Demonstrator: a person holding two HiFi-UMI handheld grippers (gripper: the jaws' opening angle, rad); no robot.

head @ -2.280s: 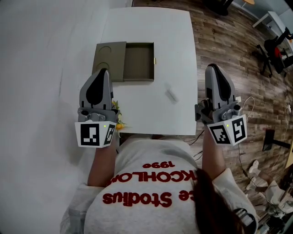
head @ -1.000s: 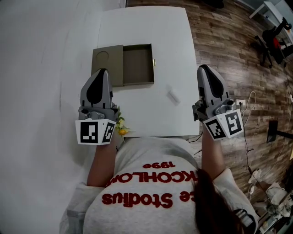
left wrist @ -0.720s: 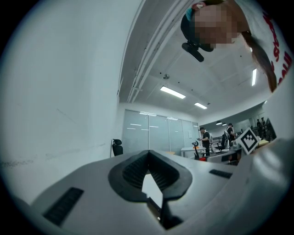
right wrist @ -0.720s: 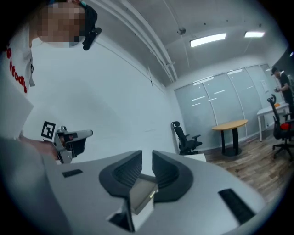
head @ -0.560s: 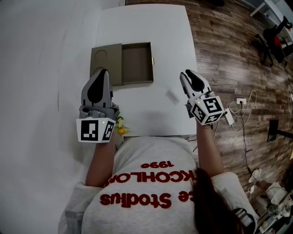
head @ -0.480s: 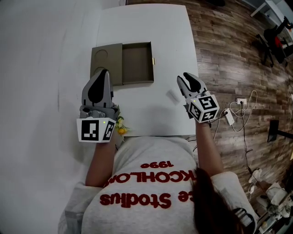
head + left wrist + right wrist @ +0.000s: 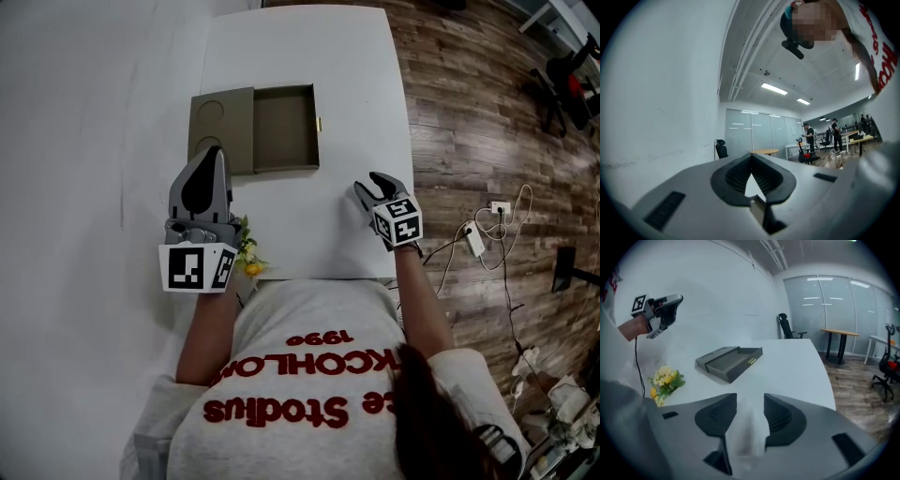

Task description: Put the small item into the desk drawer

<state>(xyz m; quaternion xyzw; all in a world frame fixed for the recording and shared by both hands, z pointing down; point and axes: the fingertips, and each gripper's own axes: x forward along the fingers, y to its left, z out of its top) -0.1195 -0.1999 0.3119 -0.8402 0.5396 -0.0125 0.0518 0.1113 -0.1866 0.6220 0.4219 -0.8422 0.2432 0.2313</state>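
Observation:
The small item [image 7: 749,432] is a pale, translucent oblong lying on the white desk [image 7: 300,56]. It lies between the spread jaws of my right gripper [image 7: 750,401], and the pads do not press on it. These jaws have just been opening. In the head view the right gripper [image 7: 367,187] points down at the desk's right side and hides the item. The olive-brown desk drawer [image 7: 286,127] stands pulled out of its case, empty, left of centre; it is also seen as a drawer [image 7: 731,361] ahead. My left gripper [image 7: 210,155] hovers level at the desk's left edge, jaws together.
A small bunch of yellow and white flowers [image 7: 246,251] lies at the desk's near left corner, under the left gripper. The desk's right edge drops to a wooden floor with a power strip and cables [image 7: 473,239]. Office chairs and tables stand further off.
The right gripper has come down from beside the desk's right edge onto the desk, tipped nose-down, and its jaws have spread around the item. The left gripper has barely moved.

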